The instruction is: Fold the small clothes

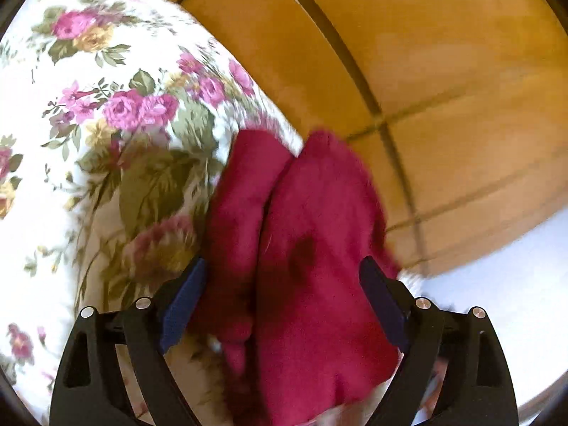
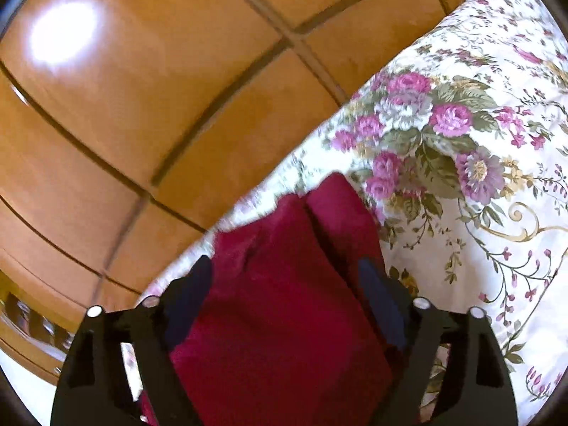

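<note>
A dark red garment (image 1: 305, 234) hangs bunched in two lobes between the blue-padded fingers of my left gripper (image 1: 284, 277), which stands wide open around it above the floral bedspread (image 1: 106, 124). In the right wrist view the same red garment (image 2: 284, 301) fills the gap of my right gripper (image 2: 284, 280), also wide open, with its pads on either side of the cloth. Whether either pad presses the cloth I cannot tell; the cloth's lower part is hidden behind the gripper bodies.
Orange wooden wardrobe doors (image 1: 426, 53) with dark grooves stand beyond the bed edge, also in the right wrist view (image 2: 142, 106). A pale floor strip (image 1: 504, 301) shows at the right. The floral cover (image 2: 479, 177) spreads to the right.
</note>
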Tool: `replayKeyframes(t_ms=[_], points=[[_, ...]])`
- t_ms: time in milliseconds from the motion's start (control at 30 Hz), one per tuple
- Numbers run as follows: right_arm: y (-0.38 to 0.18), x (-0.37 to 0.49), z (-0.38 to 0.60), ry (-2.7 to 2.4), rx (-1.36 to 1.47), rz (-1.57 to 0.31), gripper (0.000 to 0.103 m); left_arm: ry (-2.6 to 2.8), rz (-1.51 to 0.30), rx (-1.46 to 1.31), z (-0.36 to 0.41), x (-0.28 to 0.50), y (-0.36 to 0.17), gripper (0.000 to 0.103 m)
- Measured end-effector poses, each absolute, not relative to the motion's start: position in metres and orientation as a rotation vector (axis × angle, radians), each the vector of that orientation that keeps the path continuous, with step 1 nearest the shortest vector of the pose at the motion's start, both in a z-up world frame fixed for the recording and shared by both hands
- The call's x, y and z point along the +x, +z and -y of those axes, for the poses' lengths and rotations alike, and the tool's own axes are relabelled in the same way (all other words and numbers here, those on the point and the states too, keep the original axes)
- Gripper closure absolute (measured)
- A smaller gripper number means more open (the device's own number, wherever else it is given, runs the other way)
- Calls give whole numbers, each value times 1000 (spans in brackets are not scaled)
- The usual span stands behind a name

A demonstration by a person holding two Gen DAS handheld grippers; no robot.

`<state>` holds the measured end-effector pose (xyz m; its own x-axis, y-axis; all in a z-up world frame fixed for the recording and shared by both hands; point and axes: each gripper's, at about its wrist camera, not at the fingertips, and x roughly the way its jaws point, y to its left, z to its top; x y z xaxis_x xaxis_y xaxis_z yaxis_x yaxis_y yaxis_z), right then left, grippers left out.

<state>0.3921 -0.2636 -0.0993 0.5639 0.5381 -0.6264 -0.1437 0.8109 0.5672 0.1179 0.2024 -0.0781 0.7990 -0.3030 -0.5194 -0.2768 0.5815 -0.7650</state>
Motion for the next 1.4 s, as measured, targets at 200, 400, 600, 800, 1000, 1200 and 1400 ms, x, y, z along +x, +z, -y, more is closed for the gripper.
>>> replayKeyframes(t_ms=[200,400,600,800,1000,1200,1400], points=[[-117,398,245,345,304,-967,68,21,-682,-759,-173,106,-70,20],[-119,407,274,289,428,-940,97,-5,-741,-734,-161,93,-89,28],[-115,402,262,303,324,-924,69,-7,-746,-651,-153,88,-93,28],[-84,375,270,319,275,-897,24,-68,-720,-650,-148,54,-90,28],[-113,352,306,249,411,-1116,27,-86,-746,-634,-136,62,-93,50],[-137,334,304,314,462,-1203,63,-82,-826,-669,-141,84,-96,82],[-100,314,307,372,388,-1149,88,-117,-875,-656,-164,74,-66,92]])
